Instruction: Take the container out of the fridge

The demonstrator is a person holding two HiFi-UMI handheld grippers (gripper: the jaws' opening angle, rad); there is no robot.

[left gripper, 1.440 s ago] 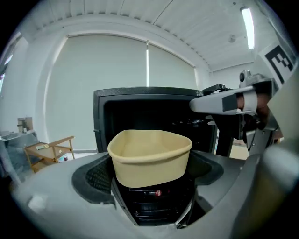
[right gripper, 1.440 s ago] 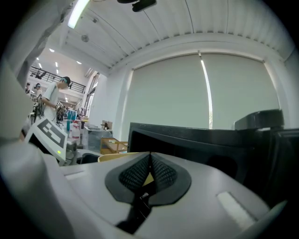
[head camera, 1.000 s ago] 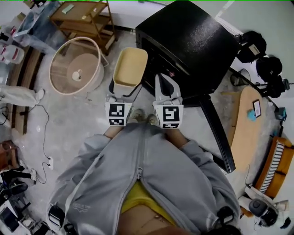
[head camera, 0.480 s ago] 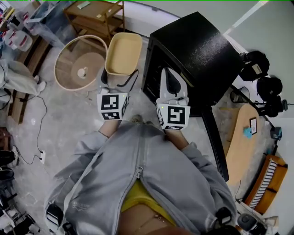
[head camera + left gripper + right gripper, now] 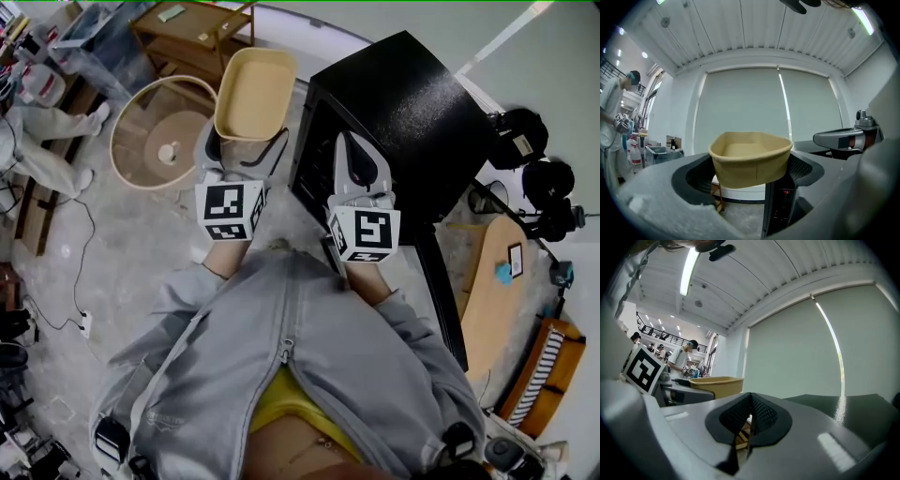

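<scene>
A tan, empty container is held in the air left of the black fridge. My left gripper is shut on its near rim. In the left gripper view the container sits between the two jaws with the fridge just behind and to the right. My right gripper hangs over the fridge's front edge, shut with nothing in it; its pads meet in the right gripper view, where the container shows to the left.
A round wooden-rimmed basket stands on the floor to the left, with a wooden shelf unit behind it. A person in white is at the far left. A wooden table and black gear are to the right.
Both grippers have risen and moved forward a little. The container went up with the left gripper and now sits higher beside the fridge.
</scene>
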